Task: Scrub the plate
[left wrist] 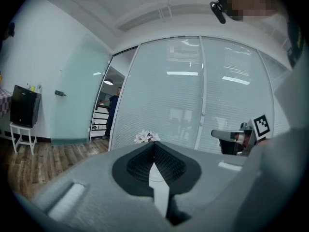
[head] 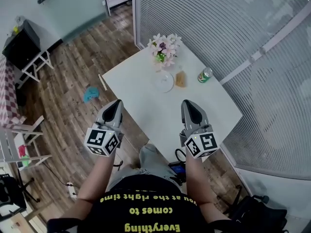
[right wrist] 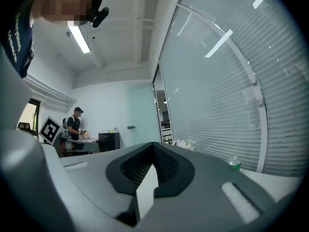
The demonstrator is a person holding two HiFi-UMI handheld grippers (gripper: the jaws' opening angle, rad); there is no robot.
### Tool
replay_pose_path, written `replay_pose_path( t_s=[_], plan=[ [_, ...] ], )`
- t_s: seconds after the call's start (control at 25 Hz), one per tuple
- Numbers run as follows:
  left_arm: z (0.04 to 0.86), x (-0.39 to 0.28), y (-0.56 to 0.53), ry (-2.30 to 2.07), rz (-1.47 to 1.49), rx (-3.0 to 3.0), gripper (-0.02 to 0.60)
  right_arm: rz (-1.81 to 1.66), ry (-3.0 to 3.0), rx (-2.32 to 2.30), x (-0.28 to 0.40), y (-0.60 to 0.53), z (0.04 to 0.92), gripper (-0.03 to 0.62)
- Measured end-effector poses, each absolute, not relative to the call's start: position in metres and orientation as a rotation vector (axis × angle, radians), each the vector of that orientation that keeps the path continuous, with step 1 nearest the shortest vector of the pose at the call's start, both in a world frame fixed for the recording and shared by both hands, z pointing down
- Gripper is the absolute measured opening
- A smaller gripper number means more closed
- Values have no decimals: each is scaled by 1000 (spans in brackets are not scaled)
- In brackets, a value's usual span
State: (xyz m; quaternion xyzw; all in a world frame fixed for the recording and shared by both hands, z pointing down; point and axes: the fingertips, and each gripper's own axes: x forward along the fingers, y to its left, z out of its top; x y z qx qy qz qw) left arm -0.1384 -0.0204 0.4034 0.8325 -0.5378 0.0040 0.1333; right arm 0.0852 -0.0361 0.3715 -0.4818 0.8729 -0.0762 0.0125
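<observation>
A clear glass plate [head: 164, 81] lies on the white table [head: 141, 106] toward its far end. A tan sponge [head: 181, 79] sits just right of it. My left gripper [head: 115, 107] hovers over the table's near left edge, jaws shut and empty. My right gripper [head: 189, 107] hangs over the near right part of the table, also shut with nothing in it. Both point toward the plate from well short of it. In the left gripper view the closed jaws [left wrist: 154, 146] fill the lower frame; the right gripper view shows its closed jaws [right wrist: 153, 146] the same way.
A vase of white and pink flowers [head: 165, 47] stands behind the plate, and a green can [head: 204, 74] near the table's right edge. Glass walls with blinds [head: 233, 28] close off the right side. A teal object [head: 90, 94] lies on the wooden floor to the left.
</observation>
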Motion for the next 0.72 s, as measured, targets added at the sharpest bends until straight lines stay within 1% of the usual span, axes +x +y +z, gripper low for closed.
replay_pose_path(
  t_s=[0.36,0.72],
  plan=[
    [407,-118,-63,-1583,15,2391,0,-285,2750,-1436,85,-77,379,6],
    [409,-110,-94,-1610,26,2371,1,-316,2755,-1443,101,-103,383,6]
  ],
)
